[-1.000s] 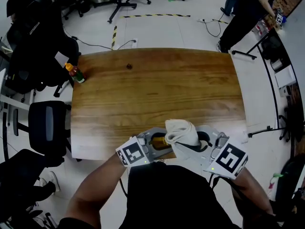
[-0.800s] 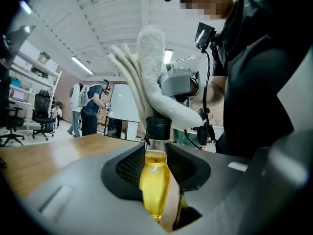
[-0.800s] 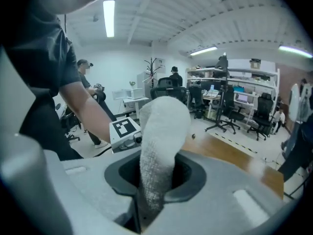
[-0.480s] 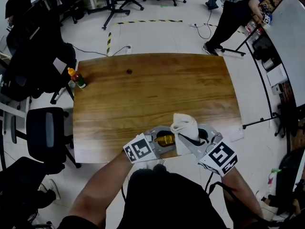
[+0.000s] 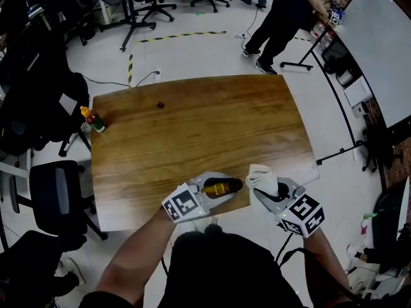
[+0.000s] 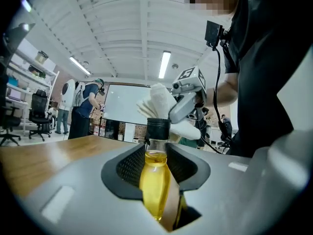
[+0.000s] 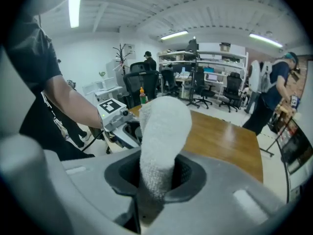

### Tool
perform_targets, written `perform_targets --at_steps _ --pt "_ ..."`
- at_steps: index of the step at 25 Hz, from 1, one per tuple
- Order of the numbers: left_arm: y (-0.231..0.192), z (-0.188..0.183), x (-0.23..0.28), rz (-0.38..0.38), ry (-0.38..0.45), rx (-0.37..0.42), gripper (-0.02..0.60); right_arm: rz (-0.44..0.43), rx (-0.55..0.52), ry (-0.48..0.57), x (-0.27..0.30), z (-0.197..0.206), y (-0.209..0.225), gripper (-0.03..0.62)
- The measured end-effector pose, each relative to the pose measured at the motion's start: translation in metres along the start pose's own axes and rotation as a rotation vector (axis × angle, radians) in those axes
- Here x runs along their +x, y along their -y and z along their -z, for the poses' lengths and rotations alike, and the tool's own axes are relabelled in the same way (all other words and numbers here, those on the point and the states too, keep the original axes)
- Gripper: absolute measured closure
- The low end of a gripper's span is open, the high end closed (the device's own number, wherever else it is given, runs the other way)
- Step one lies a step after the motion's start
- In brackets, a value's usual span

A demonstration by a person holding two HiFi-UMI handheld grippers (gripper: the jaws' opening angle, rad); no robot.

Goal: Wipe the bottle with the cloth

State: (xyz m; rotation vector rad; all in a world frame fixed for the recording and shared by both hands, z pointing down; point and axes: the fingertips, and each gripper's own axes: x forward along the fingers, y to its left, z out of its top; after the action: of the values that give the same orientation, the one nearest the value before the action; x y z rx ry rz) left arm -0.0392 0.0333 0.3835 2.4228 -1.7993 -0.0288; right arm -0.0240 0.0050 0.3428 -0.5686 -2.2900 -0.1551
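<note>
A small bottle (image 5: 218,188) of yellow liquid with a black cap lies sideways in my left gripper (image 5: 221,188), whose jaws are shut on its body, above the table's near edge. In the left gripper view the bottle (image 6: 156,180) points its cap away from me. My right gripper (image 5: 264,188) is shut on a rolled white cloth (image 5: 262,177), held a short way right of the cap, not touching it. The right gripper view shows the cloth (image 7: 161,141) standing out from between the jaws, with the left gripper (image 7: 129,129) behind it.
A brown wooden table (image 5: 192,127) stretches ahead. A second bottle with an orange top (image 5: 90,118) stands at its far left edge, and a small dark speck (image 5: 160,105) lies near the far side. Office chairs (image 5: 54,191) crowd the left; people stand beyond the table.
The cloth was over the bottle a second ago; my right gripper has drawn it away to the right, leaving the cap bare. The left gripper still holds the bottle.
</note>
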Motion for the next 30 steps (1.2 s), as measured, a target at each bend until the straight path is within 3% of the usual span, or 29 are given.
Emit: perform_targets --at_steps 9,13,17,23,28,30 --pt "0.001 -0.001 0.001 -0.002 -0.005 0.009 0.431 0.066 0.435 0.173 -0.068 0.054 -0.013 0.522" --pt "0.002 0.002 0.002 -0.011 -0.048 0.005 0.419 0.070 0.473 0.209 -0.074 0.059 -0.026 0.522" --pt "0.003 0.013 -0.006 -0.060 -0.126 -0.038 0.296 0.059 0.457 0.224 -0.077 0.059 -0.034 0.522" --pt "0.021 -0.005 -0.051 -0.304 -0.080 -0.201 0.297 0.006 0.519 0.289 -0.089 0.074 -0.026 0.522" --pt "0.066 -0.010 -0.075 -0.593 -0.077 -0.345 0.420 -0.154 0.581 0.455 -0.116 0.079 -0.036 0.522" --pt "0.081 -0.009 -0.085 -0.708 -0.020 -0.420 0.486 -0.219 0.543 0.483 -0.120 0.083 -0.044 0.522"
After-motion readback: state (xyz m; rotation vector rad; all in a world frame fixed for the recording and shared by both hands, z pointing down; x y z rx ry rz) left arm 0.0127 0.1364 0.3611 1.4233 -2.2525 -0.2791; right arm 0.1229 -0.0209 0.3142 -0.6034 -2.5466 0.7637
